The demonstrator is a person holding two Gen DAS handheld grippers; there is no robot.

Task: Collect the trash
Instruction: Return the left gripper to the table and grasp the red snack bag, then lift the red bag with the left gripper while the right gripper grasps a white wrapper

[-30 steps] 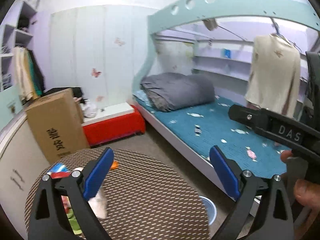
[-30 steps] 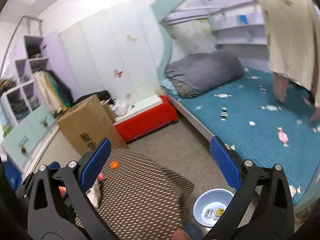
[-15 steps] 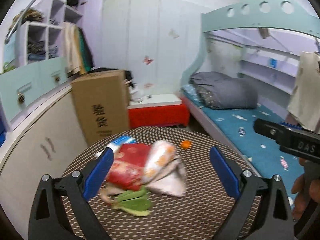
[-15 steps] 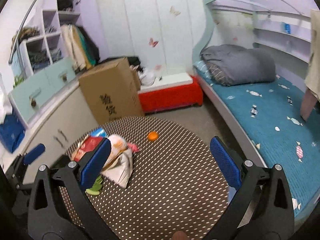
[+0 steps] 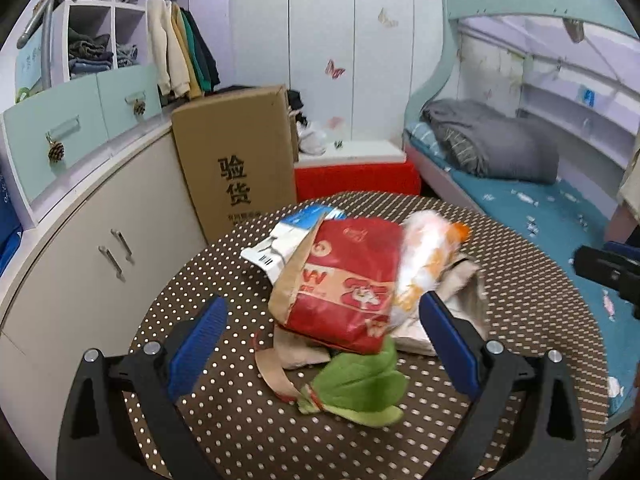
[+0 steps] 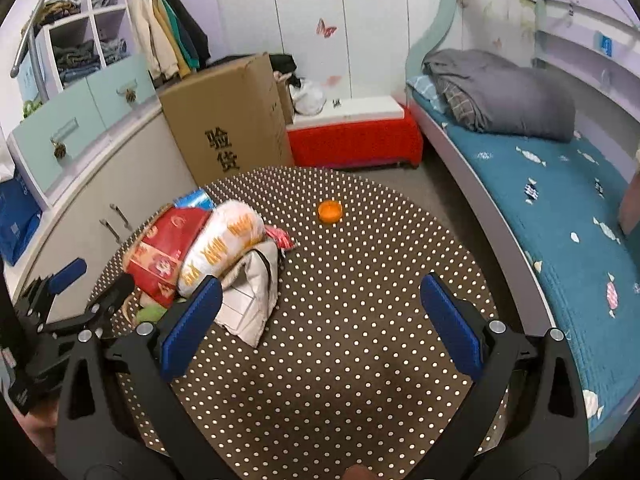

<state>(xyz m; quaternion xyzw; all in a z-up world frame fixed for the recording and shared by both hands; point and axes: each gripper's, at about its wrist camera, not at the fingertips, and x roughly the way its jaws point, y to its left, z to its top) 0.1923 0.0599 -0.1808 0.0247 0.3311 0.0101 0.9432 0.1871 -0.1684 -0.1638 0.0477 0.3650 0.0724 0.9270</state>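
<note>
A heap of trash lies on the round dotted table [image 5: 520, 288] [image 6: 360, 320]. On top is a red snack bag [image 5: 344, 284] [image 6: 164, 252], beside a white and orange bag [image 5: 424, 256] [image 6: 224, 248]. A blue and white packet [image 5: 292, 232], a crumpled white paper bag [image 6: 252, 296] and a green wrapper [image 5: 360, 384] lie around them. A small orange object [image 6: 330, 212] sits apart, farther back. My left gripper [image 5: 320, 348] is open, just in front of the heap. My right gripper [image 6: 320, 324] is open over bare table, right of the heap.
A tall cardboard box [image 5: 236, 160] stands behind the table beside a beige cabinet [image 5: 100, 248]. A red bench [image 6: 356, 144] is at the back. A bed with a teal sheet [image 6: 560, 200] runs along the right. The left gripper [image 6: 64, 304] shows at the right view's left edge.
Both views have swung left and down from the bed to the table. The trash heap has come close in front of the left gripper. Both grippers stay open.
</note>
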